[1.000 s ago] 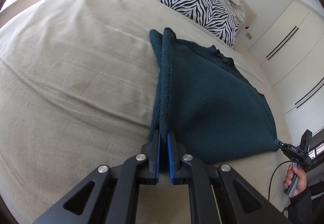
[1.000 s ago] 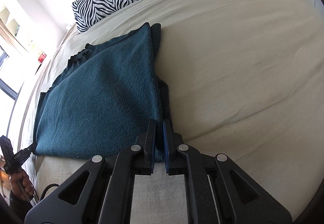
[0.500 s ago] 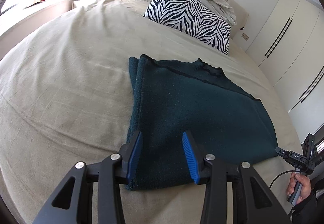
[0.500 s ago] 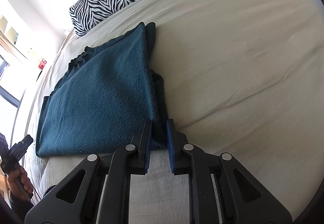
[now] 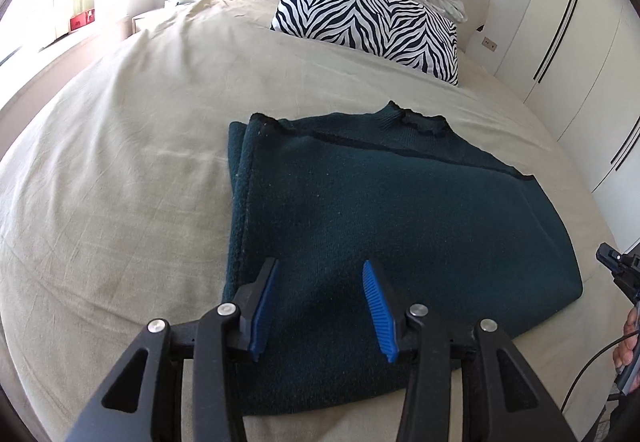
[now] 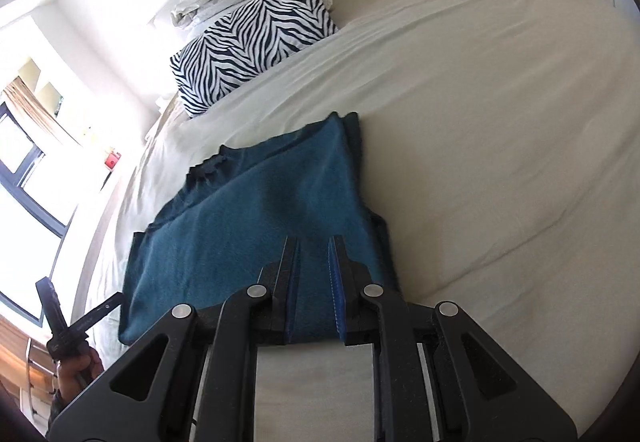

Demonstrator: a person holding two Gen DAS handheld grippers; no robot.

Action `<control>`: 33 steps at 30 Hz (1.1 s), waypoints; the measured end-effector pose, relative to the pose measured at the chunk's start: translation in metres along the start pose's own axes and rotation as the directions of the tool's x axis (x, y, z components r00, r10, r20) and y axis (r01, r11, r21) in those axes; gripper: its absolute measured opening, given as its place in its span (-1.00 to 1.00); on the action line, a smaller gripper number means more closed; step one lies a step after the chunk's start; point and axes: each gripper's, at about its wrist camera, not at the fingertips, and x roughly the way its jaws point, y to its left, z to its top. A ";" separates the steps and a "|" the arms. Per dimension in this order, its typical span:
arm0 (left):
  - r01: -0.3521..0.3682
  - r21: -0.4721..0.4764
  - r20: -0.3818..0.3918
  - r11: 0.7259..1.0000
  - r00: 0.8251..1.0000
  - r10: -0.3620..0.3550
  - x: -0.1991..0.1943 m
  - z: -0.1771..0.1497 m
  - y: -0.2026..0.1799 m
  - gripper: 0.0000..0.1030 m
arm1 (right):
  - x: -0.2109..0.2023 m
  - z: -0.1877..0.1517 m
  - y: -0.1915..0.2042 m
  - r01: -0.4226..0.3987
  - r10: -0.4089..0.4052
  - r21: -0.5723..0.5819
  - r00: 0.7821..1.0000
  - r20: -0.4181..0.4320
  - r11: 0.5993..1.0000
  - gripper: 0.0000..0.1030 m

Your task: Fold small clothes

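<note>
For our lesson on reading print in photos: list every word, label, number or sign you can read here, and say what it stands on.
None can be read.
The other gripper's body may bear small marks, too blurred to read.
The red box by the window shows no readable print.

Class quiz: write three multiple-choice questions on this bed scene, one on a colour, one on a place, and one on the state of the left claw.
1. What colour is the folded knitted garment? A red; B yellow; C dark teal.
2. Where is the black-and-white zebra-striped pillow? A on the garment; B beyond it, farther up the beige bed sheet; C on the floor.
3. The left claw is: A open, holding nothing; B shut on the garment; C shut on the pillow.

Key: C, the knit is dark teal; B, the pillow lies apart, past the garment's far edge; A, its jaws have just been opening and stand apart above the garment, pinching nothing.
</note>
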 end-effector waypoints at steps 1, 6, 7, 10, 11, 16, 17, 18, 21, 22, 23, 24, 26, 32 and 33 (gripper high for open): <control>-0.015 0.021 -0.002 1.000 1.000 0.015 0.005 0.005 -0.005 -0.04 | 0.010 0.006 0.011 -0.043 0.043 -0.002 0.999 -0.018 0.999 -0.72; -0.111 0.086 -0.075 0.990 0.990 0.118 0.050 0.019 -0.013 0.02 | 0.080 0.019 0.062 -0.171 0.171 0.018 0.977 -0.129 0.985 -0.72; -0.121 0.095 -0.087 0.988 0.988 0.130 0.057 0.019 -0.011 0.03 | 0.094 0.019 0.072 -0.184 0.184 0.015 0.971 -0.152 0.983 -0.72; -0.119 0.112 -0.071 0.987 0.989 0.128 0.059 0.015 -0.008 0.06 | 0.131 0.017 0.092 -0.201 0.196 -0.002 0.957 -0.212 0.980 -0.72; -0.117 0.111 -0.065 0.987 0.990 0.125 0.059 0.012 -0.007 0.06 | 0.142 0.015 0.095 -0.189 0.182 -0.008 0.957 -0.227 0.982 -0.72; -0.096 0.098 -0.028 0.991 0.995 0.099 0.054 0.004 0.001 0.05 | 0.164 0.018 0.068 -0.179 0.192 0.075 0.957 -0.218 0.981 -0.72; -0.097 0.097 -0.025 0.991 0.995 0.100 0.051 0.004 0.001 0.04 | 0.164 0.020 0.054 -0.191 0.211 0.115 0.956 -0.203 0.975 -0.72; -0.097 0.094 -0.022 0.991 0.995 0.100 0.048 0.004 0.001 0.03 | 0.162 0.021 0.043 -0.201 0.228 0.151 0.956 -0.187 0.968 -0.72; -0.079 0.071 0.008 0.994 0.997 0.079 0.035 0.015 -0.002 0.02 | 0.156 0.022 0.028 -0.232 0.264 0.191 0.950 -0.164 0.954 -0.72; -0.079 0.073 0.030 0.994 0.997 0.077 0.032 0.023 -0.004 0.02 | 0.155 0.021 0.029 -0.237 0.267 0.179 0.950 -0.164 0.955 -0.72; -0.083 0.080 0.043 0.993 0.996 0.080 0.033 0.032 -0.008 0.02 | 0.155 0.020 0.029 -0.243 0.270 0.167 0.948 -0.166 0.956 -0.72; -0.090 0.089 0.043 0.992 0.995 0.086 0.037 0.041 -0.011 0.02 | 0.157 0.019 0.032 -0.252 0.279 0.160 0.945 -0.171 0.954 -0.72; -0.123 0.108 0.035 0.987 0.992 0.120 0.052 0.058 -0.018 0.02 | 0.163 0.018 0.038 -0.283 0.309 0.159 0.934 -0.178 0.946 -0.72; -0.207 0.107 -0.062 0.973 0.975 0.214 0.105 0.069 -0.012 0.12 | 0.177 0.024 0.043 -0.299 0.320 0.134 0.929 -0.184 0.945 -0.72; -0.213 0.109 -0.060 0.971 0.974 0.220 0.105 0.069 -0.014 0.12 | 0.175 0.030 0.037 -0.293 0.314 0.141 0.934 -0.169 0.946 -0.72</control>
